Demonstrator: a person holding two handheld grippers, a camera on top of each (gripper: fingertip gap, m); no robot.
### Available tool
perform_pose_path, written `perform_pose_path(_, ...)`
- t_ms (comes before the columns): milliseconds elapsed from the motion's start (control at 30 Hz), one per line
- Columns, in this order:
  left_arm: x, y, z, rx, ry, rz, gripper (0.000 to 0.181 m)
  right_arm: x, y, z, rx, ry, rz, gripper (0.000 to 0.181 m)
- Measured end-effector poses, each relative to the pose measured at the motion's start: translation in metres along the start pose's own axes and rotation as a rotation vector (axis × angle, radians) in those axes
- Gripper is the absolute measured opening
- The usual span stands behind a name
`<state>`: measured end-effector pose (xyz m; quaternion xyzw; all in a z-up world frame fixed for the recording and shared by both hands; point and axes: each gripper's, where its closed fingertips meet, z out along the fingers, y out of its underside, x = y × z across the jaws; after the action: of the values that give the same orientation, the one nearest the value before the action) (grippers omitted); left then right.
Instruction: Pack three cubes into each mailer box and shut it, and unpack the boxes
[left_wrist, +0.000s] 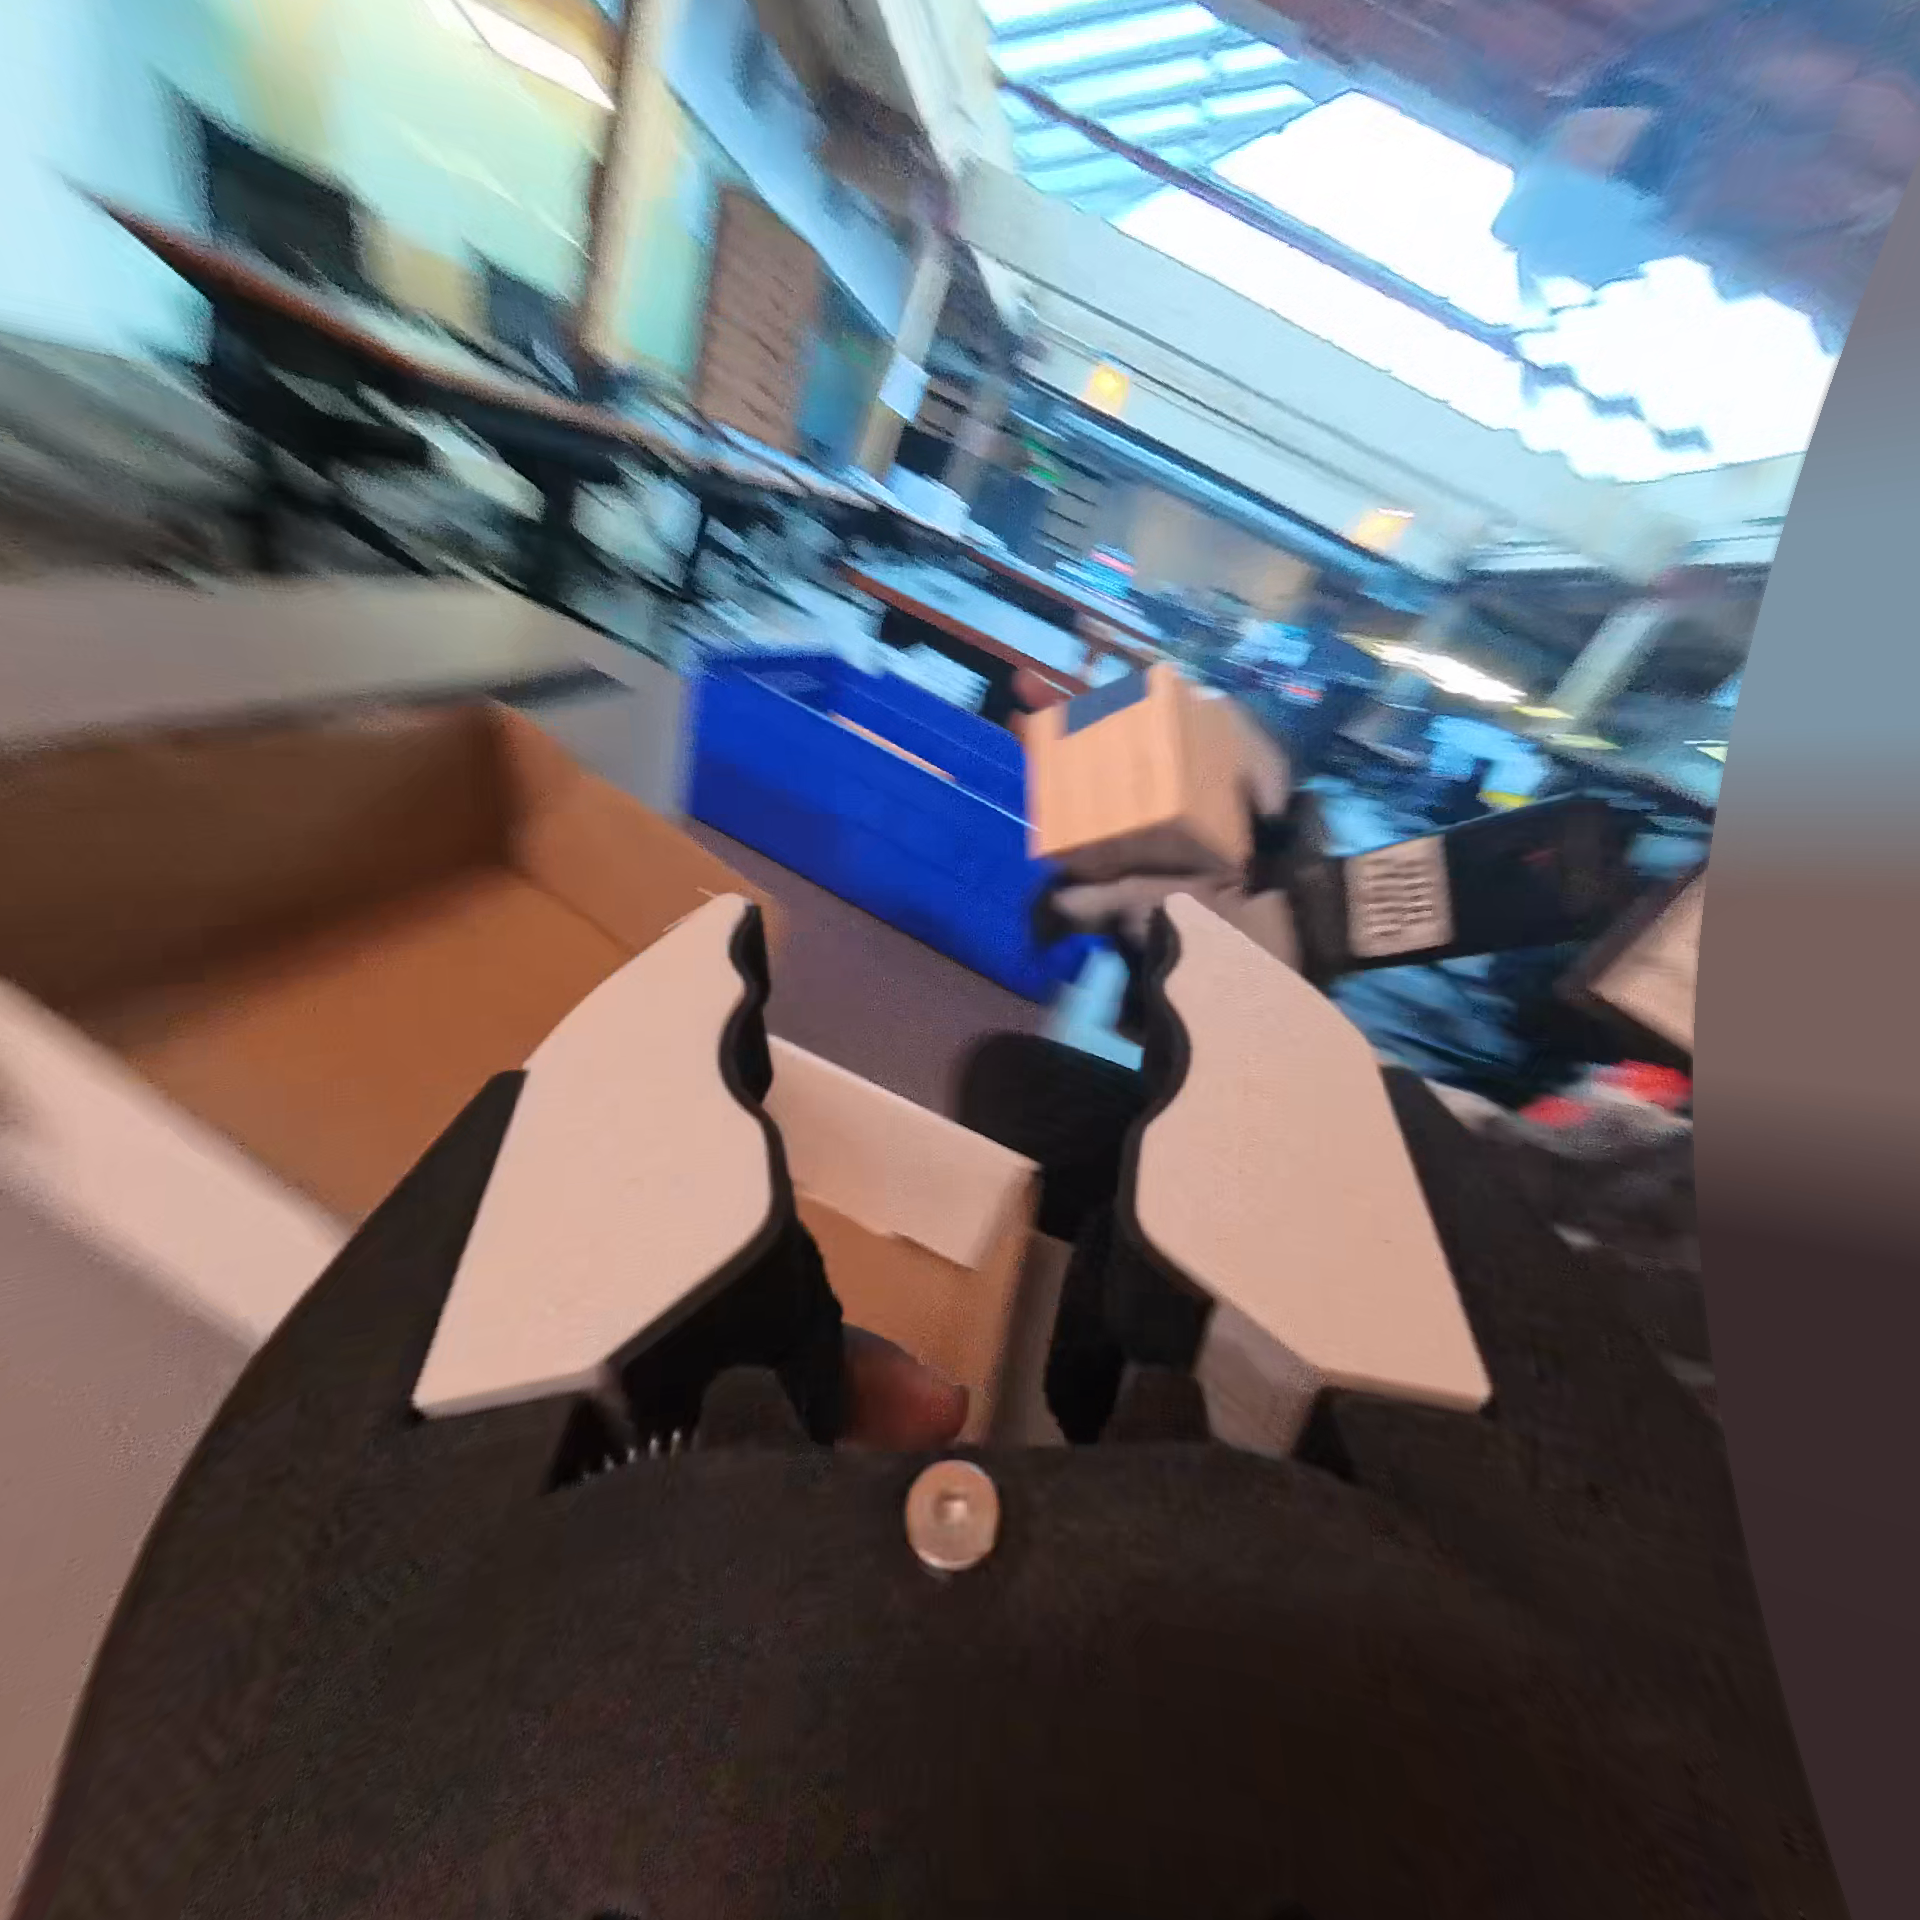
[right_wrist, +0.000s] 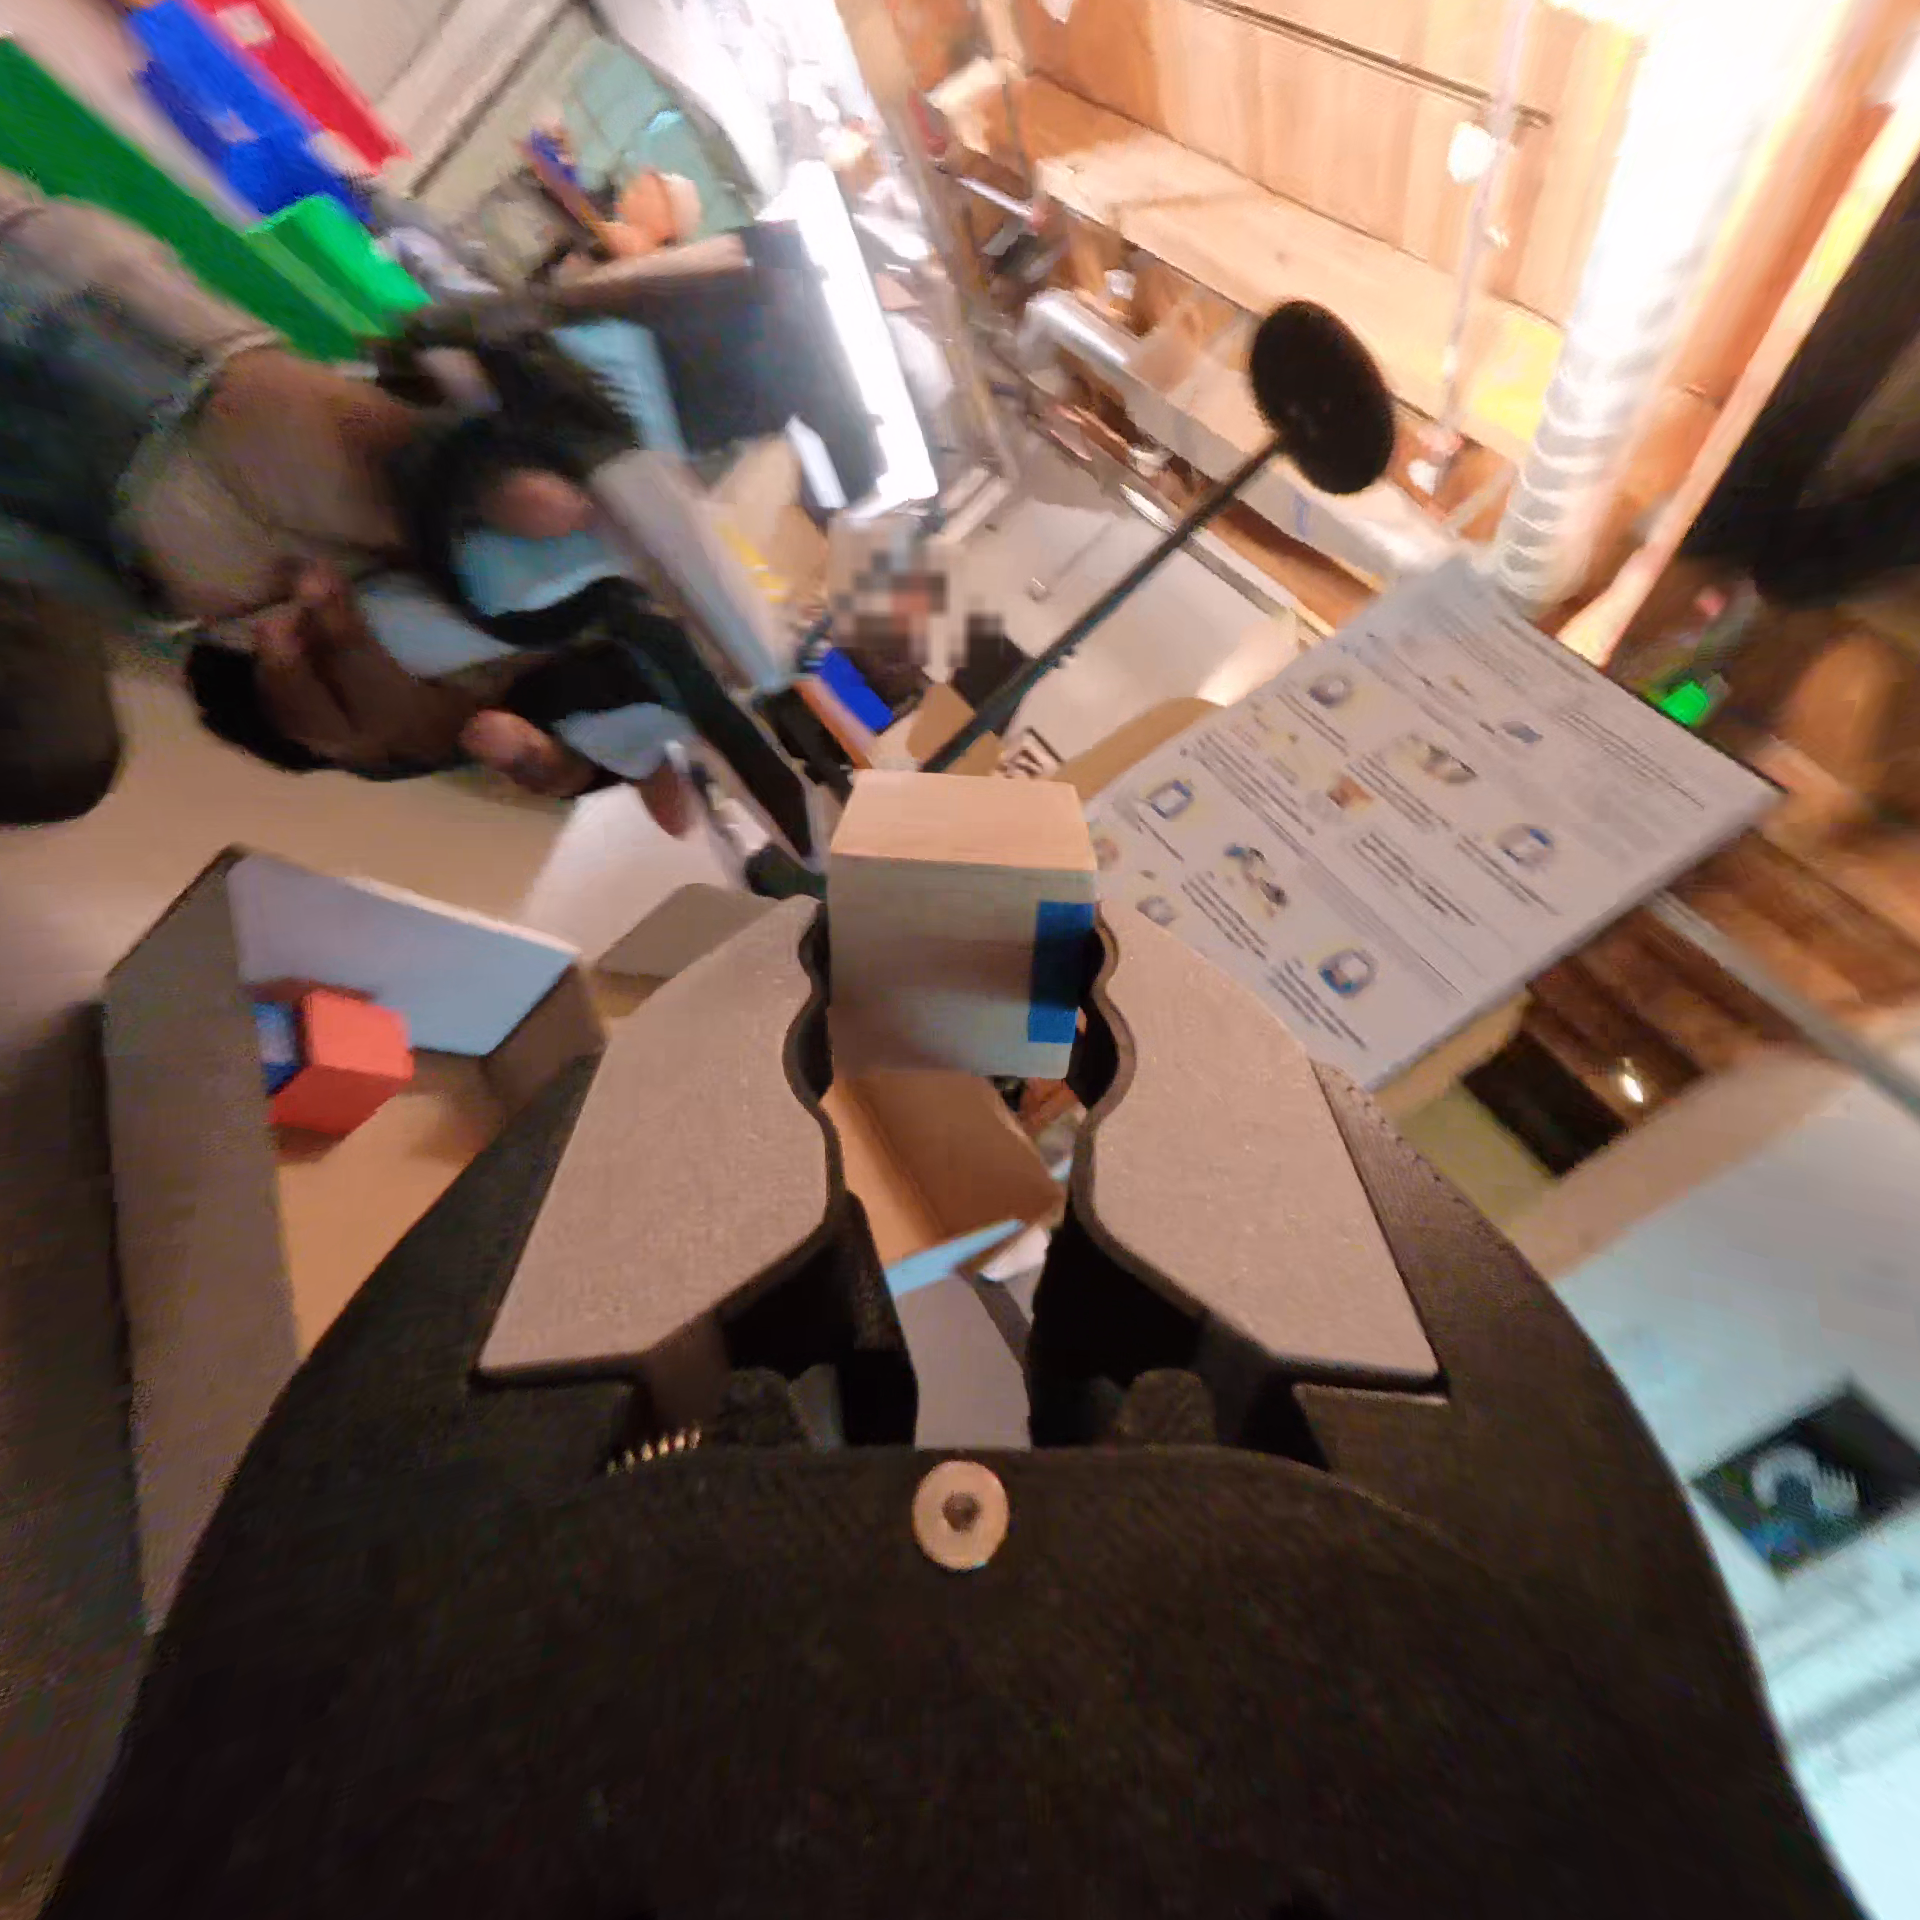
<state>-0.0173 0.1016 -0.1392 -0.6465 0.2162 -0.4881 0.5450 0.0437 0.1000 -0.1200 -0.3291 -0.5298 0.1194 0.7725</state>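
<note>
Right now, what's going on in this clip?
A person is working with handheld tongs over open cardboard mailer boxes. The right tongs are clamped on a plain wooden cube with a blue patch on one side, held in the air above an open box that already has a red cube inside. The left tongs are open and empty, hovering by another open box whose visible part shows no cubes. A blue bin stands farther off.

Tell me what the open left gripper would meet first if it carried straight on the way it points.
Probably the blue plastic bin, which lies beyond the gap of the left gripper. The white flap of the open cardboard mailer box sits lower between the fingers and might be passed over; blur leaves depth uncertain.
</note>
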Motion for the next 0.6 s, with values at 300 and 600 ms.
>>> perform_pose_path(300, -0.071, -0.002, -0.071, 0.041, -0.565, 0.449, 0.077, 0.167, 0.091, -0.143, -0.629, 0.336, 0.483, 0.045)
perform_pose_path(600, -0.070, 0.015, -0.058, -0.088, -0.566, 0.562, 0.078, 0.113, 0.231, -0.291, -1.607, 0.145, 1.099, 0.046)
